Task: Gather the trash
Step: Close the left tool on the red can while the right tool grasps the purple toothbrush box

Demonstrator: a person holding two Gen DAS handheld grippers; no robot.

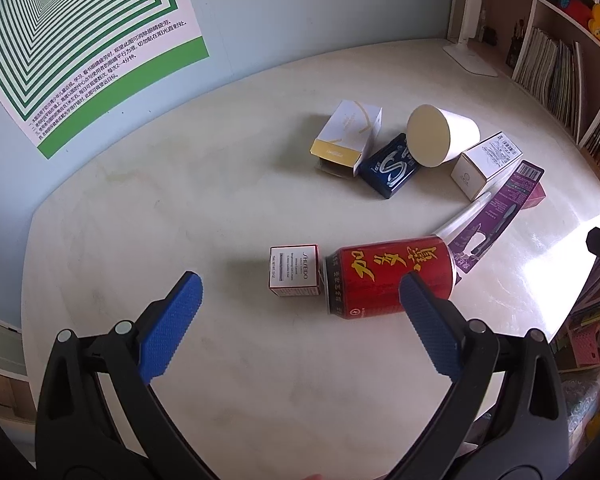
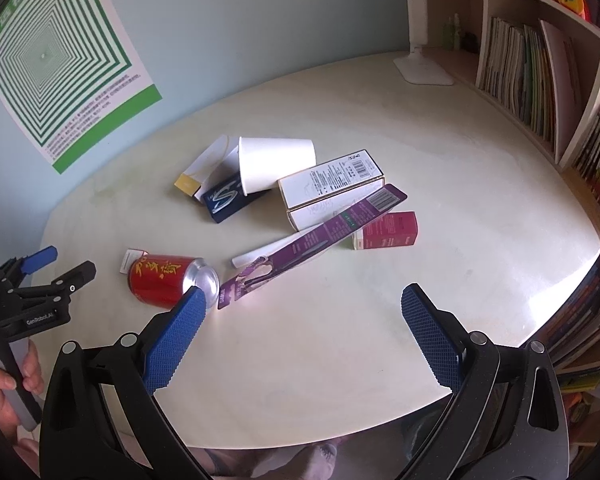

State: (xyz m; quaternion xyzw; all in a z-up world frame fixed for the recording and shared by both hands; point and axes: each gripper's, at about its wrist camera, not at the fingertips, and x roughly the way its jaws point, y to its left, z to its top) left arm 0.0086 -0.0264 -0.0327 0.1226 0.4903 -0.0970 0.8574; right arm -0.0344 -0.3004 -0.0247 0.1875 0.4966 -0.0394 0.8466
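Trash lies on a cream table (image 1: 260, 380). A red can (image 1: 384, 276) lies on its side beside a small white box (image 1: 294, 270). Farther back are a gold-and-white box (image 1: 346, 136), a dark blue pack (image 1: 392, 166), a tipped white paper cup (image 1: 440, 134), a white carton (image 1: 486, 162) and a purple toothbrush package (image 1: 496, 216). My left gripper (image 1: 300, 292) is open just in front of the can and small box, empty. My right gripper (image 2: 300, 304) is open and empty, near the can (image 2: 168, 280) and the purple package (image 2: 312, 240). A pink box (image 2: 384, 232) lies behind the package.
A white lamp base (image 2: 422, 66) stands at the table's back right. Bookshelves (image 2: 540, 80) full of books run along the right side. A green-striped poster (image 1: 80, 40) hangs on the blue wall. The left gripper (image 2: 56, 276) shows at the left edge of the right wrist view.
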